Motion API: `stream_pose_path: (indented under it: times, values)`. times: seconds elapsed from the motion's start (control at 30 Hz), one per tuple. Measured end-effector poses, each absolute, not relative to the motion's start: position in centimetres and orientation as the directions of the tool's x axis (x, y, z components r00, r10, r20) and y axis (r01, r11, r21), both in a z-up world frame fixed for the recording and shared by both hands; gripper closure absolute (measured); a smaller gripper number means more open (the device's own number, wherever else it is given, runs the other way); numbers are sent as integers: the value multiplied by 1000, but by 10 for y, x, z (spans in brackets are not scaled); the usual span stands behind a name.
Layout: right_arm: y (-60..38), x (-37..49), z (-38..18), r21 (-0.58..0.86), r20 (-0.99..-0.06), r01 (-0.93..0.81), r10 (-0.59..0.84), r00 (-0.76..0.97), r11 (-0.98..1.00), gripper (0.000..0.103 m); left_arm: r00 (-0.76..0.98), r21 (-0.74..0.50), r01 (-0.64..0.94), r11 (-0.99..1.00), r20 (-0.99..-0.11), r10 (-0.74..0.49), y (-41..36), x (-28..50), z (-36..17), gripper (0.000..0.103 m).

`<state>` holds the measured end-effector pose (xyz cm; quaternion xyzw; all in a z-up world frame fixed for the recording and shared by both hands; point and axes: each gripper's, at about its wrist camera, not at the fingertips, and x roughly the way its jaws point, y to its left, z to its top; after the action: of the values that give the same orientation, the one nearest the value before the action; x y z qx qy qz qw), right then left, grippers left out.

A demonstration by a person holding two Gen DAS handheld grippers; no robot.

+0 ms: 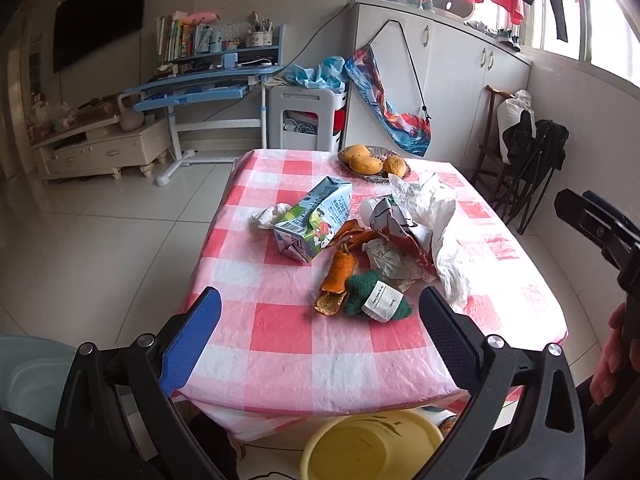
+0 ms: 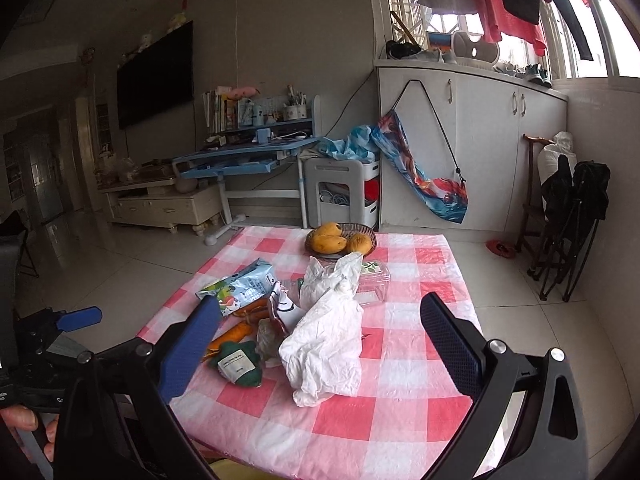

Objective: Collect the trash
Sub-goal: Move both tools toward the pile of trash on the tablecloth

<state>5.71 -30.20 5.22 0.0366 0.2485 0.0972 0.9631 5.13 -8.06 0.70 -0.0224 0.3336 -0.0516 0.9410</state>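
Trash lies in a heap on the pink checked table (image 1: pixel 280 336) (image 2: pixel 400 412): a milk carton (image 1: pixel 314 220) (image 2: pixel 240 286), orange peel (image 1: pixel 338 272) (image 2: pixel 234 334), a green knitted piece with a white label (image 1: pixel 378 298) (image 2: pixel 238 364), crumpled white paper (image 1: pixel 436 228) (image 2: pixel 326 344) and a torn wrapper (image 1: pixel 400 228). My left gripper (image 1: pixel 320 334) is open and empty, hovering over the table's near edge just short of the green piece. My right gripper (image 2: pixel 320 344) is open too, held above the near side with the white paper between its fingers' line of sight, touching nothing.
A dish of mangoes (image 1: pixel 374 160) (image 2: pixel 340 240) sits at the table's far end. A yellow basin (image 1: pixel 372 444) stands on the floor below the near edge. A clear plastic tray (image 2: pixel 372 284) lies behind the paper. Folded chairs (image 2: pixel 568 216) lean at the right wall.
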Motion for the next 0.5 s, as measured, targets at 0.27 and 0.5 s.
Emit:
stream_pose_path:
  times: [0.27, 0.5]
  values:
    - [-300, 61, 44, 128, -486, -179, 219, 846, 976, 7, 775, -77, 75, 994, -623, -107, -77, 56, 8, 7]
    - [-298, 59, 45, 135, -494, -195, 236, 837, 971, 7, 773, -79, 70, 994, -626, -105, -75, 59, 8, 7]
